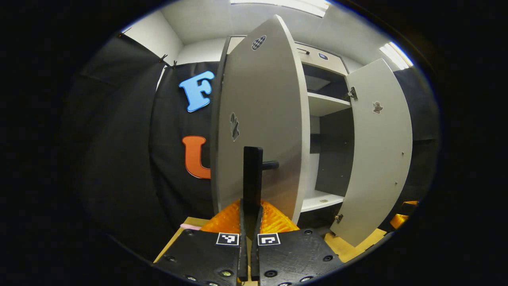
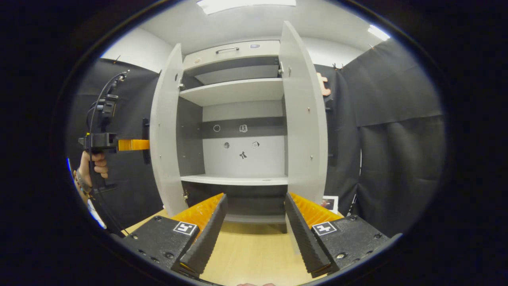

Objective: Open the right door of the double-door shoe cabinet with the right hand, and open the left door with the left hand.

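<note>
The white shoe cabinet (image 2: 234,91) stands with both doors swung out. In the left gripper view the left door (image 1: 258,119) faces me, and my left gripper (image 1: 251,212) is shut on its black vertical handle (image 1: 253,174). The right door (image 1: 377,151) hangs open farther right. In the right gripper view my right gripper (image 2: 254,222) is open in front of the cabinet, its orange-backed fingers (image 2: 206,222) wide apart with nothing between them. The right door (image 2: 303,119) stands edge-on just past its right finger. The left gripper (image 2: 119,145), held by a hand (image 2: 93,163), is at the left door (image 2: 164,135).
Inside are a top shelf and a lower shelf (image 2: 234,180), with small stickers on the back panel. A drawer with a handle (image 2: 227,49) sits above the doors. Black cloth walls close in on both sides. The light wooden floor (image 2: 254,254) lies in front.
</note>
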Demonstrator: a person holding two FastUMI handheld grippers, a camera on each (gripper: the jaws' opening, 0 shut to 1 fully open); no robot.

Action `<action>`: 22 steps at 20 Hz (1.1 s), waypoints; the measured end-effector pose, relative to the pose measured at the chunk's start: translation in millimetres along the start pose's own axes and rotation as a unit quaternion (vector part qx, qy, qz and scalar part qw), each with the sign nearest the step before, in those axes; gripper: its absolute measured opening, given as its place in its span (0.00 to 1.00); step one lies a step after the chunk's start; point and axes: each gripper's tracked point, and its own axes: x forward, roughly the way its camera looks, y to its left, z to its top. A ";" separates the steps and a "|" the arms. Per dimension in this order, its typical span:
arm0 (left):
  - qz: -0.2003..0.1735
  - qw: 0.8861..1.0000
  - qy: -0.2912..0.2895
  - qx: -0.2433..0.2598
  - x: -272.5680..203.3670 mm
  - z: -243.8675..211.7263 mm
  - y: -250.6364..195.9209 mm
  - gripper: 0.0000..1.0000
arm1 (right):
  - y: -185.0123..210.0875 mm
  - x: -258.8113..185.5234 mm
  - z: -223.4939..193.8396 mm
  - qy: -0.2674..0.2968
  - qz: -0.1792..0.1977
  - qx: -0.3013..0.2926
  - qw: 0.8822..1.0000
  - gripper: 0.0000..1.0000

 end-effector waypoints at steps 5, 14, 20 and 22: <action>0.006 1.000 -0.001 0.001 -7.6 -0.5 20.5 0.02 | 12.5 5.4 -4.6 0.007 0.002 -0.005 1.000 0.91; 0.045 0.999 -0.012 0.005 -9.8 2.5 81.8 0.00 | 25.6 12.8 -3.9 -0.001 -0.010 -0.002 1.000 0.91; 0.008 1.000 -0.027 0.003 -5.5 2.8 92.2 0.00 | 32.4 19.2 -5.4 0.004 -0.013 -0.009 1.000 0.91; 0.009 0.999 -0.023 0.023 -10.3 -1.0 92.3 0.00 | 35.4 21.0 -4.1 0.003 -0.013 -0.008 1.000 0.91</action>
